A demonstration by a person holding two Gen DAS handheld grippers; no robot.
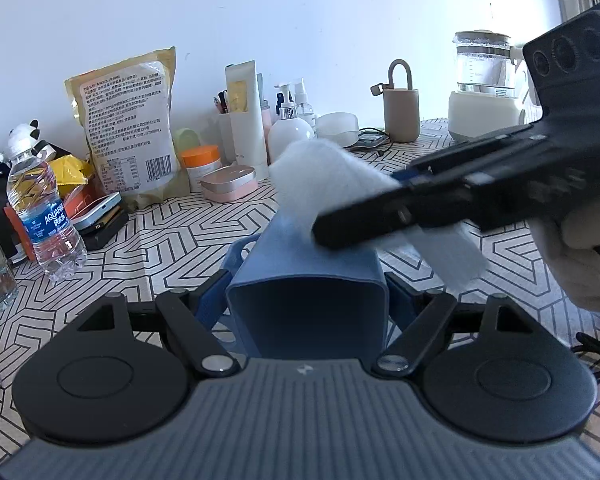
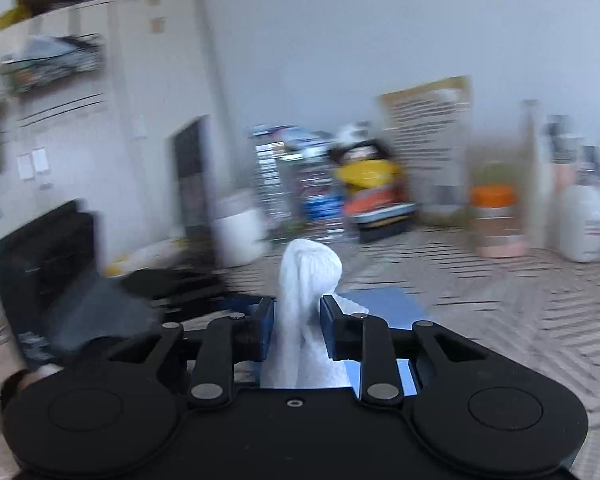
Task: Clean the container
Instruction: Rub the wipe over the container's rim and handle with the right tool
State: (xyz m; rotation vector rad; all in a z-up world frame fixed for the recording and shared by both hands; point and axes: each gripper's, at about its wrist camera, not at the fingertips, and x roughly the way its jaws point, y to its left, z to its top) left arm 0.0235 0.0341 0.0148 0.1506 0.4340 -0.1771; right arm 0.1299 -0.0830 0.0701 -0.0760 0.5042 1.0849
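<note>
Container (image 1: 308,280) is showing as a blue, square-mouthed plastic box, opening facing our left camera | we are clamping it between the left gripper (image 1: 308,300) fingers above the patterned tablecloth (image 1: 172,240) | our right gripper (image 2: 298,326) is pinching a white cloth (image 2: 306,300), pressing it on the container's upper face.

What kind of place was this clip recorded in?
Most likely a home, at a cluttered table with a geometric-patterned cloth: skincare pump bottles, a glass electric kettle and a snack bag stand along a white wall.
</note>
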